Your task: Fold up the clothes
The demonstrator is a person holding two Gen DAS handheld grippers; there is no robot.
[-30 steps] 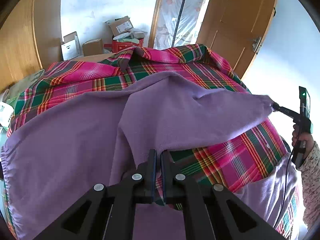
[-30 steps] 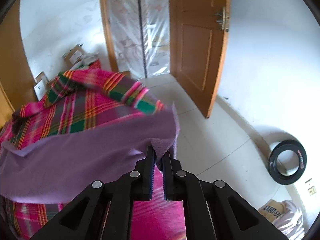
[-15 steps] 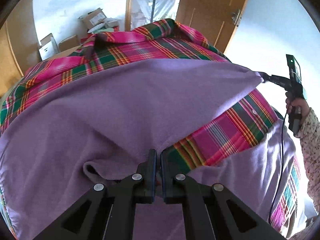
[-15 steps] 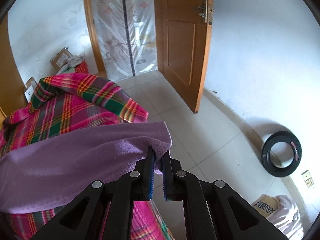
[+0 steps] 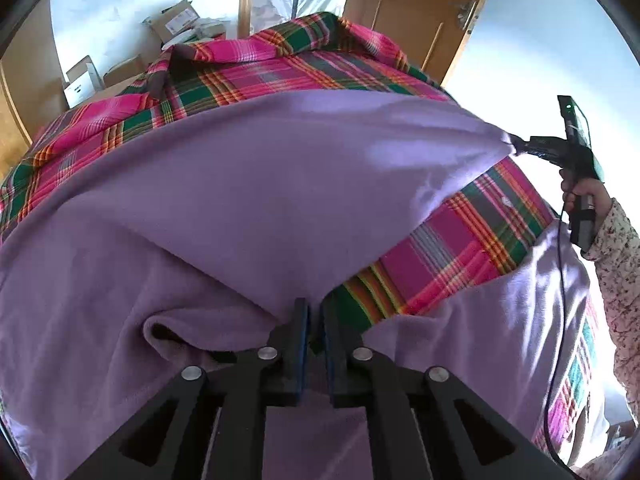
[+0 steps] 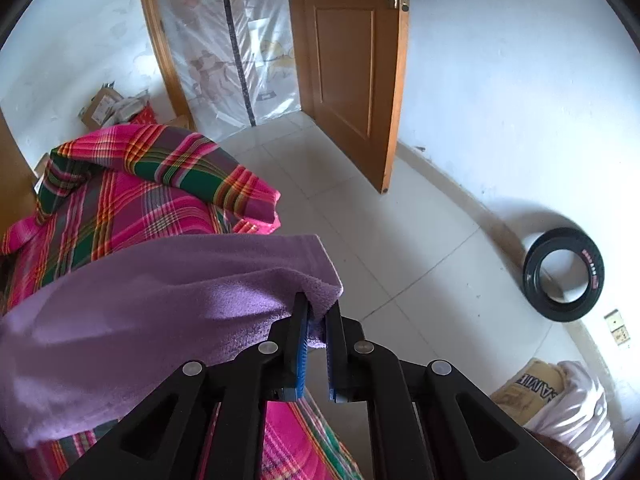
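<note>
The left claw [image 5: 315, 312] is clenched almost fully together on a pinch of the purple fleece garment [image 5: 248, 208], and the right claw [image 6: 318, 312] is clenched likewise on a bunched corner of the same cloth, lifting it clear of the surface. The garment is soft and lilac, spread wide over a pink, green and orange plaid blanket [image 5: 460, 248], with one layer drawn taut between the two claws as a raised fold. Cardboard boxes [image 5: 176, 24] stand against the far wall, their contents too unclear to tell.
</note>
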